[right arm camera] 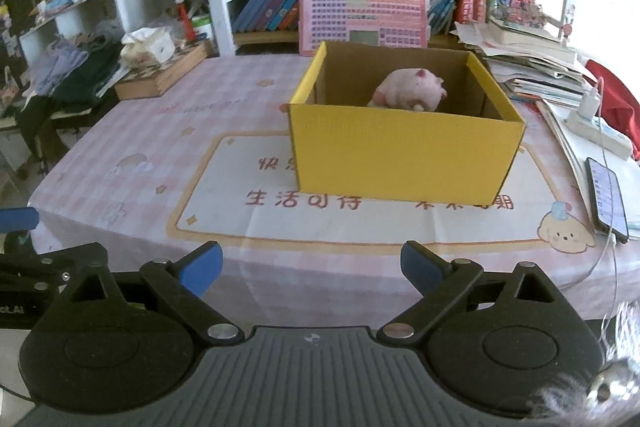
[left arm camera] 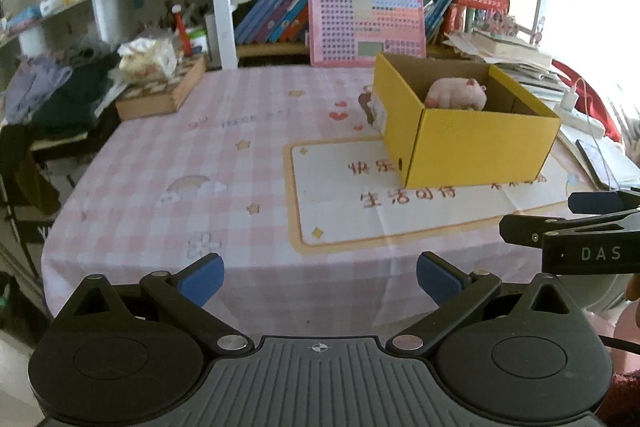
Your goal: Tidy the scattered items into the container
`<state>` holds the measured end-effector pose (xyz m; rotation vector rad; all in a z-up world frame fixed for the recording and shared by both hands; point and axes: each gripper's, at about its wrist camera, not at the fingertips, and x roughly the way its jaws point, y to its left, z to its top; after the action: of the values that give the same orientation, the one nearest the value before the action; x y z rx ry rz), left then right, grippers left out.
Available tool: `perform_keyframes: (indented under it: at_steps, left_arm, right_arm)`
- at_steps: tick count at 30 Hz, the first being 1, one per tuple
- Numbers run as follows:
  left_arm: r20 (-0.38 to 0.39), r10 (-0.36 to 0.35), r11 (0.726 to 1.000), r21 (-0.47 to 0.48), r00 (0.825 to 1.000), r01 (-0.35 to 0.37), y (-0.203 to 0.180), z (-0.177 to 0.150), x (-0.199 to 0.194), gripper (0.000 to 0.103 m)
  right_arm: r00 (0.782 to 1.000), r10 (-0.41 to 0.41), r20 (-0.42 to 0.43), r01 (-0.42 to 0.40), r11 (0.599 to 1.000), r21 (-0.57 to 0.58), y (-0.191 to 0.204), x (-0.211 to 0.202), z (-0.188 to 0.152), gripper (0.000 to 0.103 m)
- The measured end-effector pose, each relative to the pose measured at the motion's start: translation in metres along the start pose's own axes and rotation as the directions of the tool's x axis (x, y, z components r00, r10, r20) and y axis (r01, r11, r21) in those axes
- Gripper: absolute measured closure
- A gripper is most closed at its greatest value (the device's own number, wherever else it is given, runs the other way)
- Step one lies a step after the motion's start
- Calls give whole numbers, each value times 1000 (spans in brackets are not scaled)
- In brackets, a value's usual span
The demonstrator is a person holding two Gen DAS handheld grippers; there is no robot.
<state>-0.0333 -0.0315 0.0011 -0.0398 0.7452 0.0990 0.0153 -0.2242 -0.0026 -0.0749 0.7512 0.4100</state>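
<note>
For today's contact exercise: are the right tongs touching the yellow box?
Apart. The right wrist view shows bare tablecloth between the open right tongs and the yellow box.

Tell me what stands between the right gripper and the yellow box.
Nothing visible. The right gripper is open and empty, and only bare tablecloth lies between it and the yellow box. The pink plush pig already sits inside the box.
</note>
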Motion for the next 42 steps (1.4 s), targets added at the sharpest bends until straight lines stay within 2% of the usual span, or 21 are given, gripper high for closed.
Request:
perform_keyframes:
  at_steps: [7,42]
  left_arm:
    - [-45,-1,1000,-2,999,1,0,-4,3,0]
    - [-51,-14,1000,25,999,15,-9,-6,5,0]
  right_arm:
    - [1000,-10,-23,10,1000,-1,3,0,-2,5]
    - [999,-10,-33,9,1000,-12,1,2,-4,4]
